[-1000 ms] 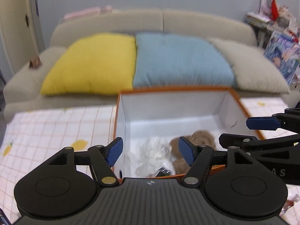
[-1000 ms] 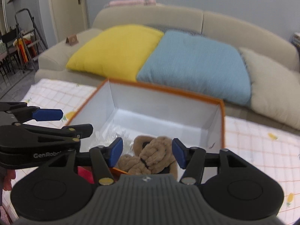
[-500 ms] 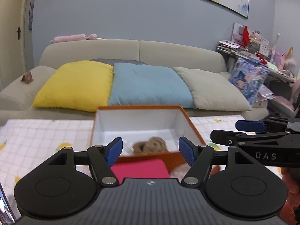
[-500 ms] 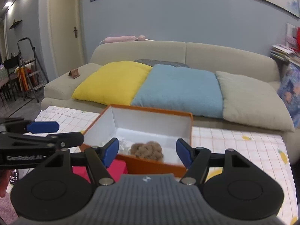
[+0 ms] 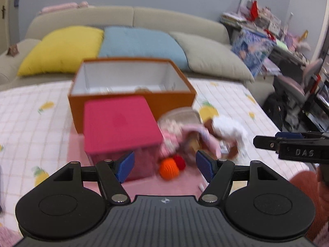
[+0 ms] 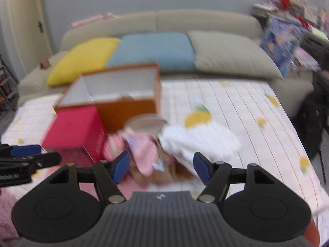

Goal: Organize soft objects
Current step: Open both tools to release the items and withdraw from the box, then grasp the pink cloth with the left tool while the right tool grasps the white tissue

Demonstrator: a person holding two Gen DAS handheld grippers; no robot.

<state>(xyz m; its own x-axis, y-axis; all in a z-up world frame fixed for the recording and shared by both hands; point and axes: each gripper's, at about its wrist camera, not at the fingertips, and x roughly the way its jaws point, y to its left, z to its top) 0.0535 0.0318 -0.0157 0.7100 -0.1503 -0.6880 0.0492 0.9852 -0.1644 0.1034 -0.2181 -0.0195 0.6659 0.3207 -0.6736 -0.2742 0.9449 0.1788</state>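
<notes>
On checked surface (image 5: 30, 111), front of sofa: orange box (image 5: 131, 100) open, some item barely visible over near wall, so part of sorting judged done. Pink box (image 5: 120, 123) touching its near side, top closed or inverted, cannot tell which. Pile of soft objects (image 6: 164, 144) still loose just right of pink box: pink cloth, white fluffy piece, tan bits; orange and red knitted balls (image 5: 171, 165) nearest. Most work judged left. Left gripper (image 5: 164, 165) jaws spread wide, nothing between, balls just beyond. Right gripper (image 6: 160, 167) jaws spread, just been opening, empty, above pile. Heavy motion blur; individual pile items not separable. Box contents mostly hidden.
</notes>
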